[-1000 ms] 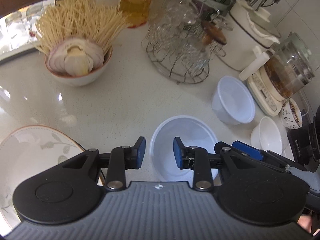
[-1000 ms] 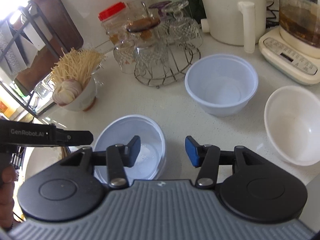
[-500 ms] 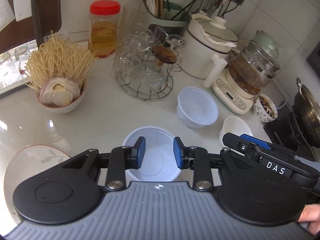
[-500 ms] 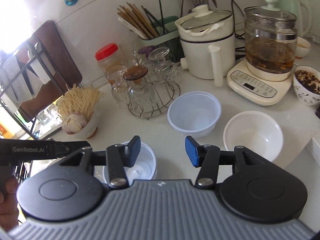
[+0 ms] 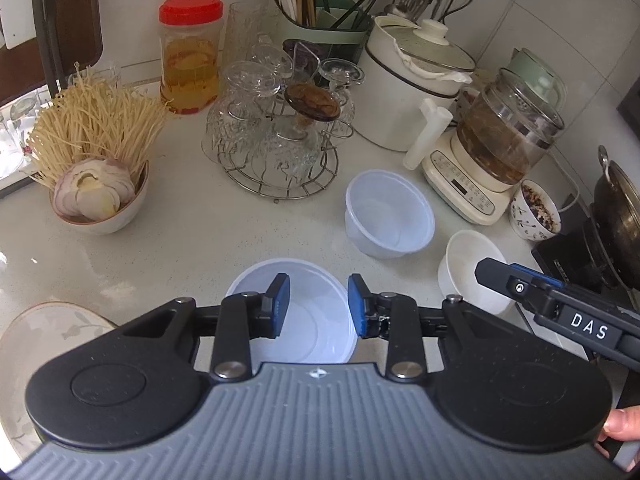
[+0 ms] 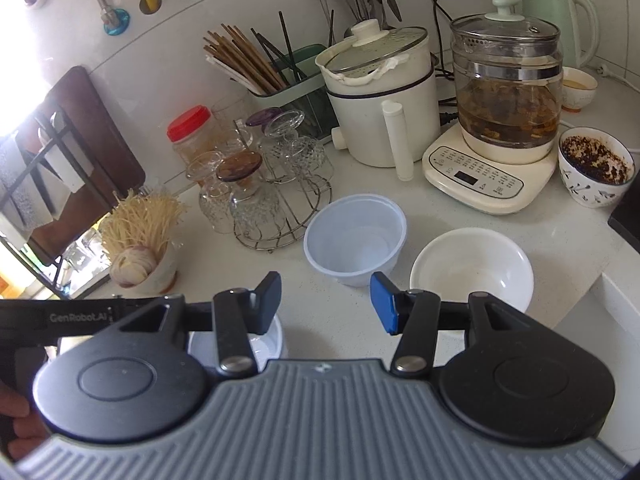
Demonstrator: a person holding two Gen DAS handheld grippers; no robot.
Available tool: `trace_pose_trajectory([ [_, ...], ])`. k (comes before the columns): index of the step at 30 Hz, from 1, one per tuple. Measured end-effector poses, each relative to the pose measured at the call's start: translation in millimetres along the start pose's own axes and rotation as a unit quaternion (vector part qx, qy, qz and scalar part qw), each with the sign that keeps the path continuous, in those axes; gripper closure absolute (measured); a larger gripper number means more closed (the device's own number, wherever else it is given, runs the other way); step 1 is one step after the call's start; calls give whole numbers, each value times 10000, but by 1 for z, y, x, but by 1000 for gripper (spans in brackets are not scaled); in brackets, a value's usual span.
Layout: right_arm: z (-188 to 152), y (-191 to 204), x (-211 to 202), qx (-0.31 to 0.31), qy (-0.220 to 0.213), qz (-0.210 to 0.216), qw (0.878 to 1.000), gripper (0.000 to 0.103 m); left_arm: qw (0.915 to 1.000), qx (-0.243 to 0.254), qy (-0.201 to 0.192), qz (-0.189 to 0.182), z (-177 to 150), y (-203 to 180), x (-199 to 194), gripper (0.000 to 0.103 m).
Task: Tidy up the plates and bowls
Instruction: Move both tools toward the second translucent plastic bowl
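My left gripper (image 5: 318, 306) hangs open above a translucent plastic bowl (image 5: 312, 344) that stands on the white counter, with nothing between its blue pads. A second translucent plastic bowl (image 5: 390, 220) stands farther back, and a white ceramic bowl (image 5: 460, 276) to its right. A patterned plate (image 5: 48, 328) lies at the lower left. My right gripper (image 6: 326, 304) is open and empty above the counter, short of the far plastic bowl (image 6: 356, 240) and the white bowl (image 6: 472, 268). The near plastic bowl (image 6: 268, 344) is partly hidden behind its left finger.
A bowl of noodles and onion (image 5: 96, 200) sits at the left. A wire rack of glasses (image 5: 276, 148), a red-lidded jar (image 5: 190, 56), a white cooker (image 5: 412, 88) and a glass kettle on its base (image 5: 496, 148) line the back. A patterned bowl (image 6: 596, 176) stands at the right.
Both grippers have risen and drawn back from the counter, so the bowls look smaller and more of the back wall shows. Their jaws look unchanged and nothing was taken hold of.
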State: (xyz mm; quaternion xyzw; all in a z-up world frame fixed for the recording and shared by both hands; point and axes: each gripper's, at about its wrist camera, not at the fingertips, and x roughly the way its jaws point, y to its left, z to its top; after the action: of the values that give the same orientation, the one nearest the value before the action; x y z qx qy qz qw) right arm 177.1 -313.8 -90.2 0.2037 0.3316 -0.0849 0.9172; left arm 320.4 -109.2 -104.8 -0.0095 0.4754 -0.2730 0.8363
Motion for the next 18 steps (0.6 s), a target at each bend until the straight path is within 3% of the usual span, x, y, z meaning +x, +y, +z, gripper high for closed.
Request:
trace_pose_trajectory([
  [18,54,-63,89,-116,559,-84,9983,51,9957,-839,384,-63,35,-16,103,66],
])
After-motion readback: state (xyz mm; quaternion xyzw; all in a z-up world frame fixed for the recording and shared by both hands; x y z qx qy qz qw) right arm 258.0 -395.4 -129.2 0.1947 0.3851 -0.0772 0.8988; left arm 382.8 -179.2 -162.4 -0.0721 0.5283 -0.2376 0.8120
